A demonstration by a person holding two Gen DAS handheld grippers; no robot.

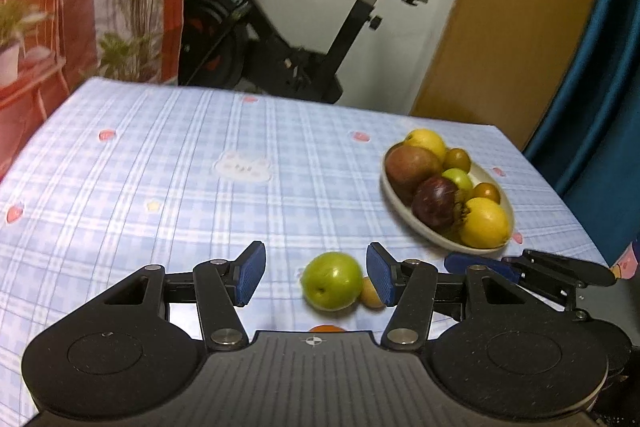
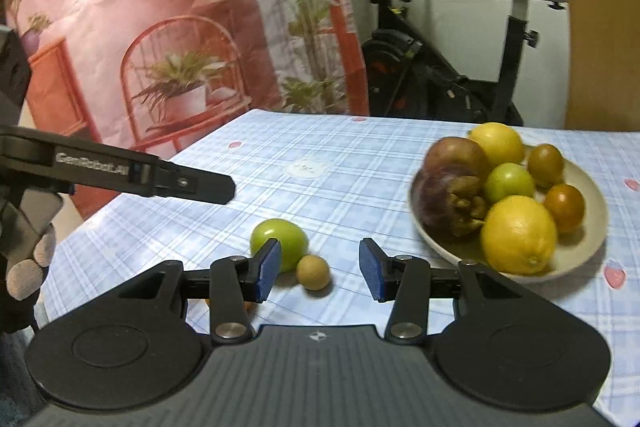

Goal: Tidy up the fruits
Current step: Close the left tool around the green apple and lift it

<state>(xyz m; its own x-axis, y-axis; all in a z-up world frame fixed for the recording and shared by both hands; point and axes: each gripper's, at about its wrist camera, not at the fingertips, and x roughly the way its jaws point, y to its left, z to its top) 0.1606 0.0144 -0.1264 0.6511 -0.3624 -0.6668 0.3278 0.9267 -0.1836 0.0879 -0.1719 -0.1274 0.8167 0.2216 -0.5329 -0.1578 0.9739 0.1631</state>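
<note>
Most of the fruit is already in the white bowl [image 2: 592, 227] at the right side of the counter [image 1: 160, 167]: two lemons, a mango, a mangosteen, a green fruit and two small brownish ones. Still loose on the cloth: a green apple [image 1: 332, 280] with a small tan fruit [image 2: 313, 272] touching it, plus a sliver of something orange [image 1: 327, 328] at the near edge, mostly hidden. Left hand-held gripper [image 1: 316, 275] is partly open and empty, apple ahead between its pads. Right hand-held gripper [image 2: 318, 269] is likewise partly open, holding nothing. Judged roughly three pieces left to bowl.
</note>
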